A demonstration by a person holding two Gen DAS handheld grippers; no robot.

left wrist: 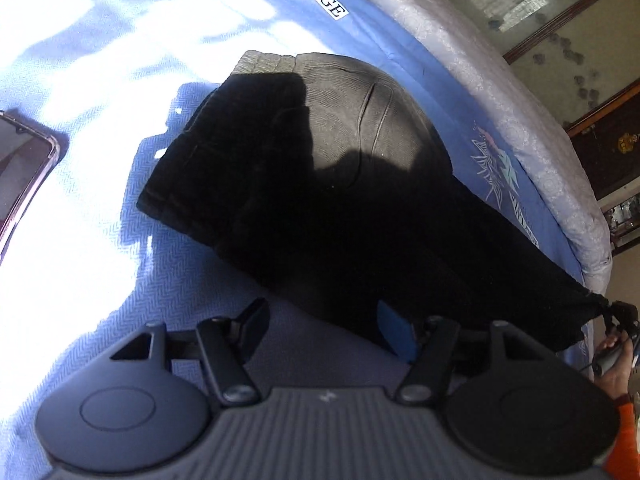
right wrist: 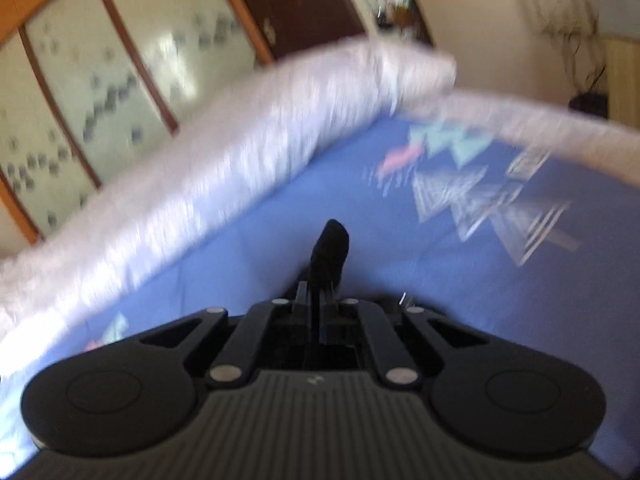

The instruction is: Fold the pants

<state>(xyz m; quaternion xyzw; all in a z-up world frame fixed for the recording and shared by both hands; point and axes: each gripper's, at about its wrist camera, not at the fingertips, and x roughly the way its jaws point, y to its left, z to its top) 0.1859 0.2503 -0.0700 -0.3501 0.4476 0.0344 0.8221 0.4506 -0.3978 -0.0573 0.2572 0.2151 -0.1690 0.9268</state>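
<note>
Pants [left wrist: 320, 184], one pair, pinched by right hand-held gripper [right wrist: 320, 276] on one bedsheet [left wrist: 120, 80].

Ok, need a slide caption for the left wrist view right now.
Open left gripper hovers at the edge of dark pants on a blue bedsheet; the right gripper pinches the hem.

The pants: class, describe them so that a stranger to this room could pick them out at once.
Start at the blue bedsheet covering the bed. In its middle lie the pants, a dark ribbed garment partly folded over itself, one end pinched in the right hand-held gripper. Unlike the phone lying near the sheet's edge, they are soft, dark cloth, the largest thing there.
</note>
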